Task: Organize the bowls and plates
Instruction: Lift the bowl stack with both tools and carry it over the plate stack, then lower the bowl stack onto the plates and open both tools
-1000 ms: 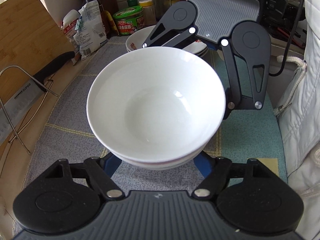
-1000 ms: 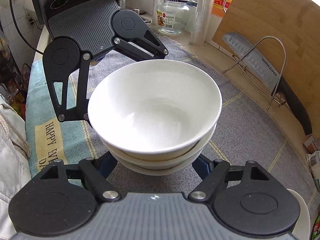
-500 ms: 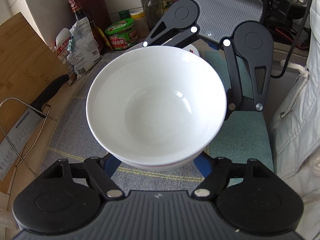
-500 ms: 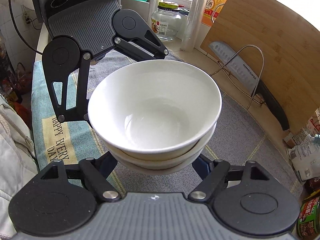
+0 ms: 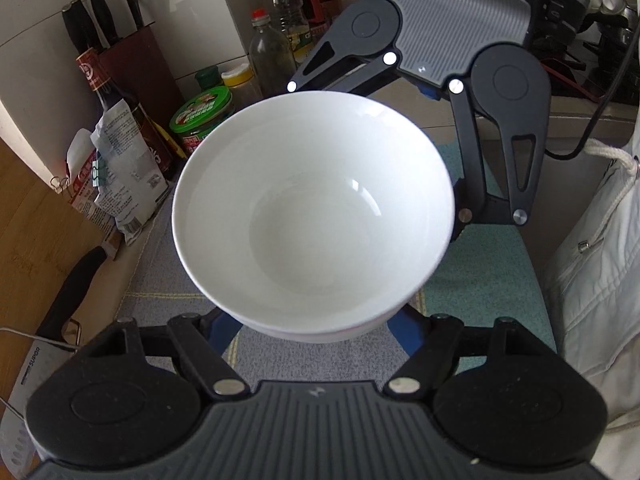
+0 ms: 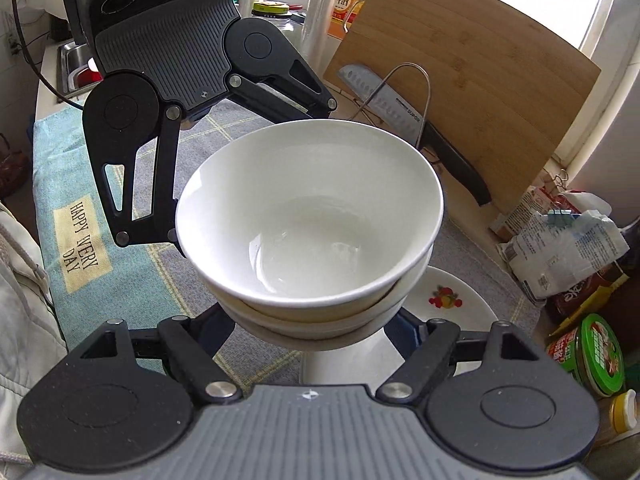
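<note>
A stack of white bowls (image 5: 312,220) hangs in the air above the cloth-covered counter, also seen in the right wrist view as the bowl stack (image 6: 308,216). My left gripper (image 5: 312,332) is shut on the stack's lower part, its blue fingers (image 5: 218,330) hugging both sides. My right gripper (image 6: 308,334) grips the same stack from the opposite side, blue fingers (image 6: 404,330) against the lowest bowl. Under the stack, in the right wrist view, lies a white plate (image 6: 452,300) with a fruit picture. Each gripper's fingertips are hidden under the bowls.
A green-lidded jar (image 5: 202,116), bottles (image 5: 272,48), a knife block (image 5: 132,60) and food bags (image 5: 120,176) crowd the counter's far end. A bamboo cutting board (image 6: 460,72) and a cleaver (image 6: 400,112) on a wire rack stand along the wall. A person's white jacket (image 5: 592,260) is alongside.
Both grippers have carried the bowl stack along the counter toward the bottles and bags and slightly up. The fruit-patterned plate has come into sight beneath it in the right wrist view.
</note>
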Available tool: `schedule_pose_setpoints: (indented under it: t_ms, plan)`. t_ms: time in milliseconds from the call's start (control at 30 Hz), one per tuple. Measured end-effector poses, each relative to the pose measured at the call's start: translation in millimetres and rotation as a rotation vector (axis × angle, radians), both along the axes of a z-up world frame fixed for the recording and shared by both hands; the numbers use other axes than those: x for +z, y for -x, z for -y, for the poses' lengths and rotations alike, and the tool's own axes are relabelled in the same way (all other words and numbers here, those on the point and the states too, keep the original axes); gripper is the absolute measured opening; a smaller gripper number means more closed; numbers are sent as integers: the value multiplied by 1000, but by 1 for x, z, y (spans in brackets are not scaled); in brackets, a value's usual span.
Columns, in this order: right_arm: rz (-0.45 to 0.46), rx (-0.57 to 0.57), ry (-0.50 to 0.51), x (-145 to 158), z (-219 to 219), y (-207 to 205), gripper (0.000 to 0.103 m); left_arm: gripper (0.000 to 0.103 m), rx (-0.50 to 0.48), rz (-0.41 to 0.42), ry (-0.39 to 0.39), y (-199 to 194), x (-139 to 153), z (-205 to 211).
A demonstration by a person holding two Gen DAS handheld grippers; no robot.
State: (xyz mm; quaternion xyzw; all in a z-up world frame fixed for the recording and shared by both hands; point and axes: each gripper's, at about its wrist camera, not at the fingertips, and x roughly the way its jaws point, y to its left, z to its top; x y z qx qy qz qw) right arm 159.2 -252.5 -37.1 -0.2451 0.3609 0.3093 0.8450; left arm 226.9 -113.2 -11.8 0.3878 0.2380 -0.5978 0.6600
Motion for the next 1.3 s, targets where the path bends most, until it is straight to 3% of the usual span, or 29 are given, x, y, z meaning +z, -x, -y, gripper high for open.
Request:
schedule_pose_setpoints:
  t_ms: [500, 1300]
  plan:
    - [20, -148, 60, -11, 51, -15, 84, 78, -126, 39, 15, -37, -19, 68]
    - [-56, -181, 33, -34, 70, -45, 85, 78, -134, -19, -19, -58, -42, 79]
